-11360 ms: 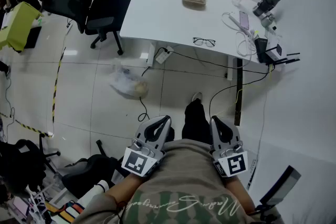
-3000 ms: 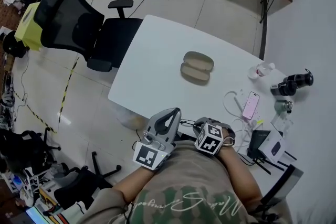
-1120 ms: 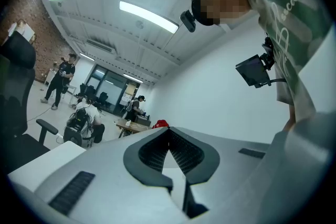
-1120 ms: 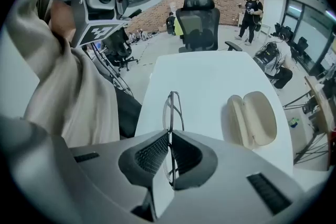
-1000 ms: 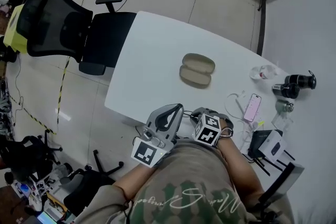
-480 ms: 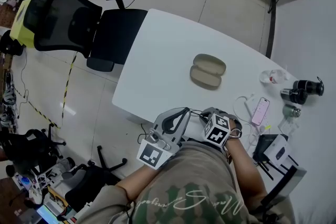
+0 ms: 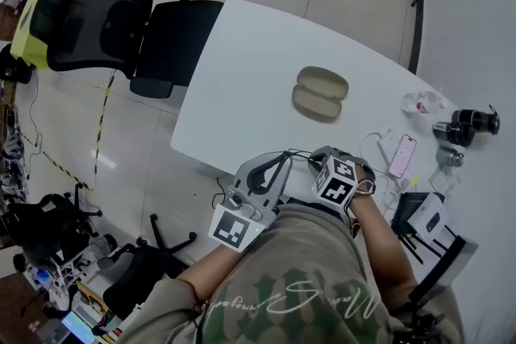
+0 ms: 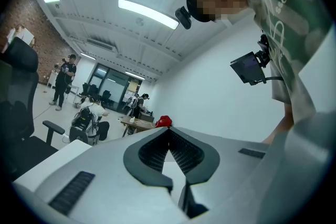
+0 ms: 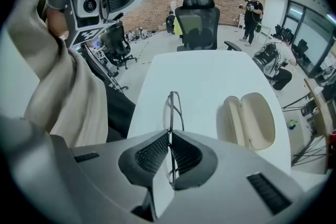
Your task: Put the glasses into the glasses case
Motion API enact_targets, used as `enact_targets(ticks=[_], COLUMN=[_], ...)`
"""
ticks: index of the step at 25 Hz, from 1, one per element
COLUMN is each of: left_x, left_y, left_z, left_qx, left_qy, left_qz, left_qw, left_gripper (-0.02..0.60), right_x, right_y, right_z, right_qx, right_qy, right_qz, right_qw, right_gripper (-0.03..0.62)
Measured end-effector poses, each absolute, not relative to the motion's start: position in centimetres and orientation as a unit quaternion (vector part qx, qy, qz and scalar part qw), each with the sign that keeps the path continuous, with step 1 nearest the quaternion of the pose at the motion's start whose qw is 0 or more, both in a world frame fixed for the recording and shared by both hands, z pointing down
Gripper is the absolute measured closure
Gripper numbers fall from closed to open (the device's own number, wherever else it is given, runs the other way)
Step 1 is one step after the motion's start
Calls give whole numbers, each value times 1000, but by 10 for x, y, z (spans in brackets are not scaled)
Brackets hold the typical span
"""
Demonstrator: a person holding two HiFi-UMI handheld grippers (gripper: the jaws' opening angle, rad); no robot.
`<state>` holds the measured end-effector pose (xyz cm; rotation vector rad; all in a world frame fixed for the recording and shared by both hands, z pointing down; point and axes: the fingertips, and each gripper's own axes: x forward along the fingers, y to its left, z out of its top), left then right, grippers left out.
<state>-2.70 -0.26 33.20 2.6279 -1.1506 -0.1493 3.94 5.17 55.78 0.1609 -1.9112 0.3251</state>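
On white table point(image 7: 242, 60), open glasses case point(image 7: 320, 93); black office chair point(image 7: 101, 24) alongside.

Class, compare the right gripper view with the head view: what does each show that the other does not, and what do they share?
Only the right gripper view: the glasses, clamped edge-on between the fingers of the right gripper. Only the head view: the phone and the black camera at the table's right end. Both: the open glasses case, the white table and the black office chair.
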Motion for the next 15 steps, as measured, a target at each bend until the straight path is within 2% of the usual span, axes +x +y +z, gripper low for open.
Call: enact_targets(ticks=[15], left_x=[-32], left_y=[5], left_z=[352], left_qx=[898], left_qy=[-413], left_qz=[-26], left_qw=[150], left_gripper=[574], right_x=[34], right_y=[48], right_z=[561], right_qx=[60], right_qy=[-816], right_qz=[123], right_qw=[561], right_gripper=[563])
